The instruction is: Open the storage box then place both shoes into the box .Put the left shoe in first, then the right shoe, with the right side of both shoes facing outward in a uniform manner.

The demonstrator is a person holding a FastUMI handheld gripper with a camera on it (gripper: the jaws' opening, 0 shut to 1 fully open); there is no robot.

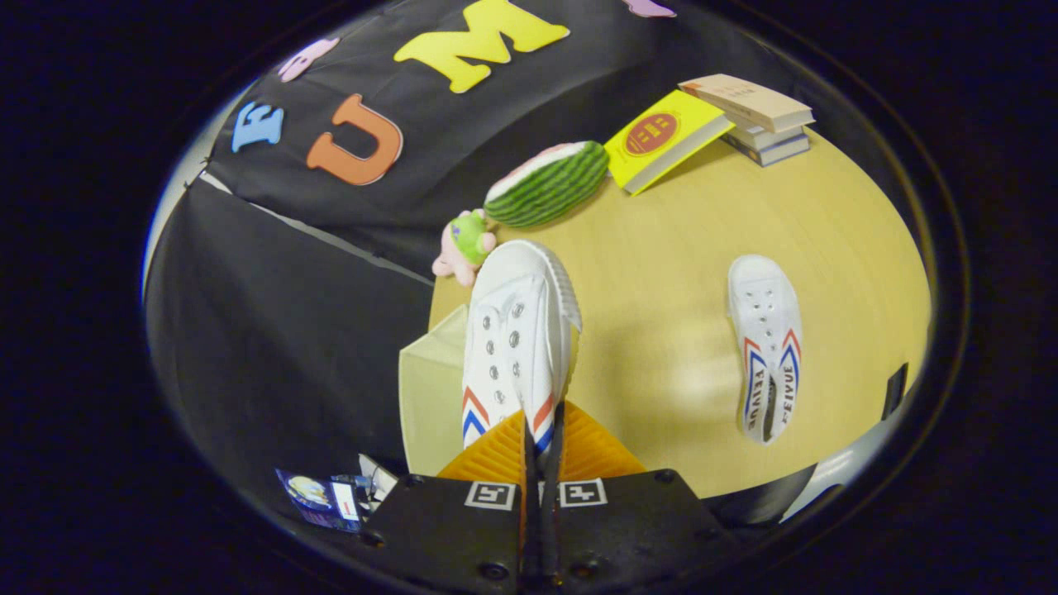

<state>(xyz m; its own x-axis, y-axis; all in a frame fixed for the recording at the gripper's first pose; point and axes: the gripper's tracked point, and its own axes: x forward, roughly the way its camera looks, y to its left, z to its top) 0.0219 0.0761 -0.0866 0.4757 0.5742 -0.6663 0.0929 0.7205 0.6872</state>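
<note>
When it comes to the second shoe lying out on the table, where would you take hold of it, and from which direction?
Grip the shoe on the table at its heel collar, one of the jaws inside the opening and one outside, coming down from above. It rests sole-down with the opening facing up and bare table around it. The gripper is now shut on the held shoe, gripped the same way.

I have one camera, and it rides on the tongs [541, 430]. It looks forward along the two fingers, which come up from the bottom centre of the frame, and down onto the bench [678, 273] from above. A shoe [517, 330] is very near the lens; the books [756, 116] at upper right are far.
</note>
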